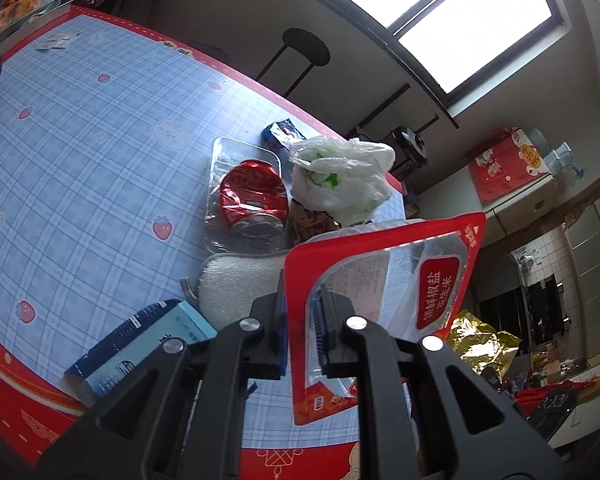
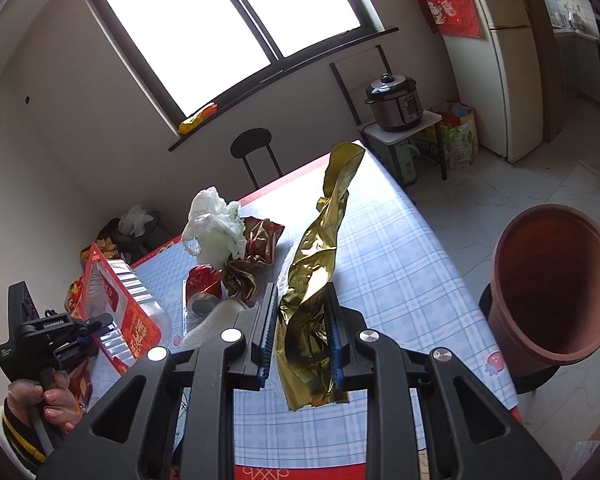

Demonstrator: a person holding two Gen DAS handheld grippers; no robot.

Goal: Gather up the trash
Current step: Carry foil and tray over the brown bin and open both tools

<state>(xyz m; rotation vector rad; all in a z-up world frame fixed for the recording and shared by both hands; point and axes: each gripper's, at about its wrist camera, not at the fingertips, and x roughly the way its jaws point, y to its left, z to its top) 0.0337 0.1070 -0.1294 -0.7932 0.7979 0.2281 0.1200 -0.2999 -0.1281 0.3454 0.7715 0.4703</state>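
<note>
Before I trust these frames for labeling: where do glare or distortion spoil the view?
Left wrist view: the window is blown out white, the table edge bows, and the corners are dark. Right wrist view: the window is also blown out, and the gold wrapper glints.

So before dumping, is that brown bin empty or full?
Empty as far as visible: the brown bin tilts its mouth toward the camera, showing only bare inner wall.
</note>
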